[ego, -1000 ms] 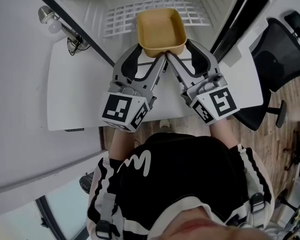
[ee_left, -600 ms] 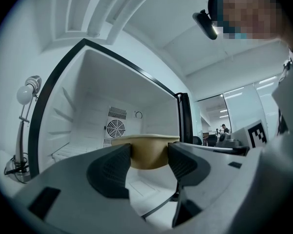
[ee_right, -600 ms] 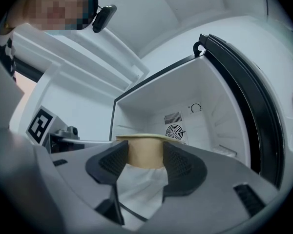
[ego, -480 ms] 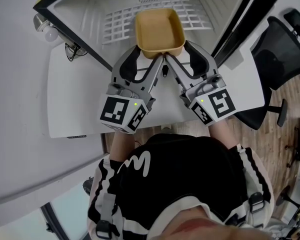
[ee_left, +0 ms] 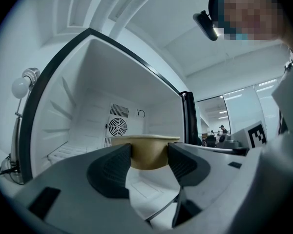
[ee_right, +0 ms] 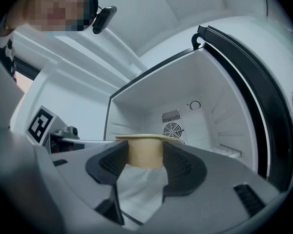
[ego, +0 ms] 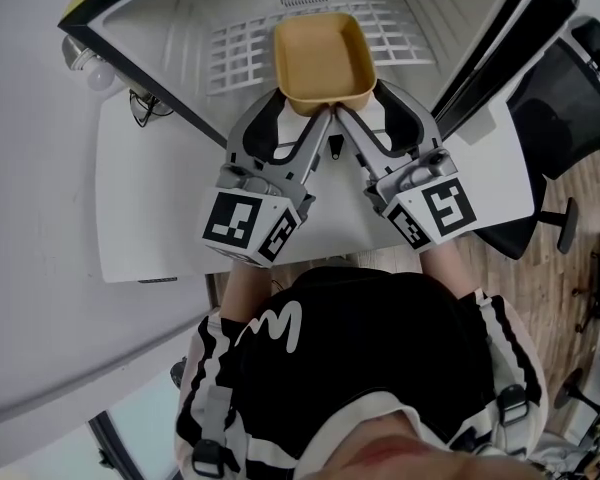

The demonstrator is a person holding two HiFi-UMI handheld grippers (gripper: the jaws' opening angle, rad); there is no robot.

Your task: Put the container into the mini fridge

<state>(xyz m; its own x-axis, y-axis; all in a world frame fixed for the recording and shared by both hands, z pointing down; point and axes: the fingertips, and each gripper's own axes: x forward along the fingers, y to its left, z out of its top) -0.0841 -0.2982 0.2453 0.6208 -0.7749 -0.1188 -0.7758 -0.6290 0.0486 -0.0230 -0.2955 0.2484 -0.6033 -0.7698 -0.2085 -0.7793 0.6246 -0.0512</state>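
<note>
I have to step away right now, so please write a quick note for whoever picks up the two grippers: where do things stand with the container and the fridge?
Left gripper: shut on the near edge of the tan container.
Right gripper: shut on the same edge, beside the left.
Container: empty, upright, held in the open mini fridge over the white wire shelf. Whether it touches the shelf cannot be told.
Done: container gripped and brought into the fridge opening.
Left: set it on the shelf, open both jaws, draw back.
</note>
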